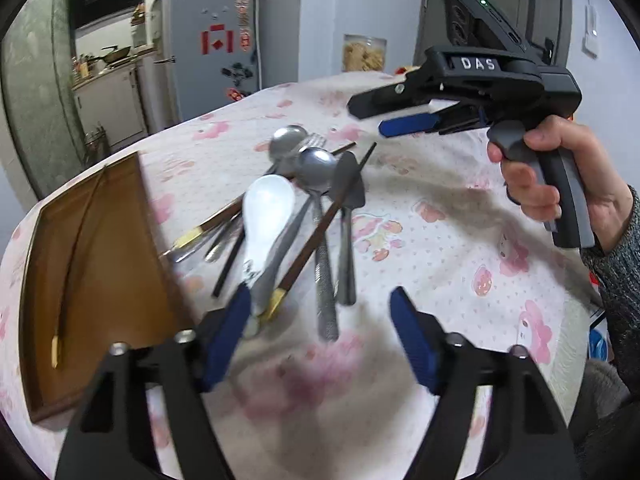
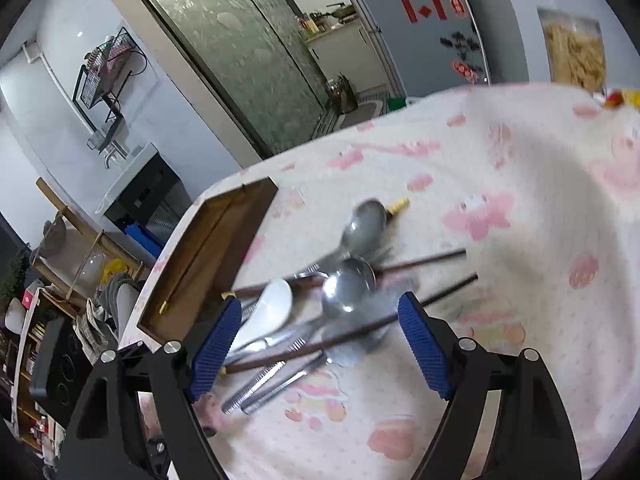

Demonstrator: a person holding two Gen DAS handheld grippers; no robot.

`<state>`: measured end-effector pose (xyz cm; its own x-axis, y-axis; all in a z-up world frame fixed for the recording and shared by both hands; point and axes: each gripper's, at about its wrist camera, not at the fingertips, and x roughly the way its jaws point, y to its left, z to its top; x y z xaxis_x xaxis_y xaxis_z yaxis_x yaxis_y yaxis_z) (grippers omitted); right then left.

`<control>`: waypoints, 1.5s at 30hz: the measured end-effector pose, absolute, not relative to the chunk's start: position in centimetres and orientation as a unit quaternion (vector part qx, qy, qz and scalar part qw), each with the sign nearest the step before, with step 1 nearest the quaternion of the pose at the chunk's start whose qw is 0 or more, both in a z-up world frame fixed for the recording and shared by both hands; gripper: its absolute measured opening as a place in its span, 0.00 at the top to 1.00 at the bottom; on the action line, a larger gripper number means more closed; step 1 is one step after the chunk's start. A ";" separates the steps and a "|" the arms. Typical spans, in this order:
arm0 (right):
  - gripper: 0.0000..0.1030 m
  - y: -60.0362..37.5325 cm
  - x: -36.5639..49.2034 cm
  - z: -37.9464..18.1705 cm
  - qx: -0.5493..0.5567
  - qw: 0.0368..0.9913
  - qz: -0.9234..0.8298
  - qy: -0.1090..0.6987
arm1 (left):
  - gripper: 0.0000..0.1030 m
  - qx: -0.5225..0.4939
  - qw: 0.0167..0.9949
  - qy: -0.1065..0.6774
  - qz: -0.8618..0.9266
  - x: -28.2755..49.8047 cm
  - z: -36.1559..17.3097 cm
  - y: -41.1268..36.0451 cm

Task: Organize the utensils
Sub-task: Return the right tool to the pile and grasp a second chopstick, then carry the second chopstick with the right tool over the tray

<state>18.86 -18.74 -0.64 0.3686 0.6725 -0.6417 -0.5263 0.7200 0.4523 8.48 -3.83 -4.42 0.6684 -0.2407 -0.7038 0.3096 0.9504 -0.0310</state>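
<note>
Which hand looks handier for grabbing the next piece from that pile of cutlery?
Probably the left: its open tongs hang just before the cutlery pile, beside the wooden tray. The right tongs hover farther off.

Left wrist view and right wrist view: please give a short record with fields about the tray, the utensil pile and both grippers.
tray: brown wooden tray at the table edge, holding chopsticks
pile: white spoon, metal spoons, a fork and dark chopsticks crossed on the floral tablecloth beside the tray
left gripper: open, empty, above the pile's near end
right gripper: open, empty, above the pile
done: most utensils not yet in the tray
</note>
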 end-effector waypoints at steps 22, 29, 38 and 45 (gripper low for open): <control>0.25 -20.5 20.8 -3.6 0.103 0.818 0.341 0.453 | 0.70 0.063 0.887 0.433 -0.147 13.2 -6.3 -5.9; 0.39 -21.3 22.5 -5.0 0.167 0.801 0.330 0.472 | 0.88 0.039 0.887 0.434 -0.155 13.4 -6.0 -5.2; 0.57 -21.7 23.1 -5.5 0.182 0.803 0.315 0.473 | 0.93 0.046 0.884 0.428 -0.183 12.3 -5.8 -6.9; 0.80 -21.4 22.8 -5.2 0.169 0.813 0.308 0.464 | 0.94 0.040 0.888 0.419 -0.185 12.2 -5.1 -7.1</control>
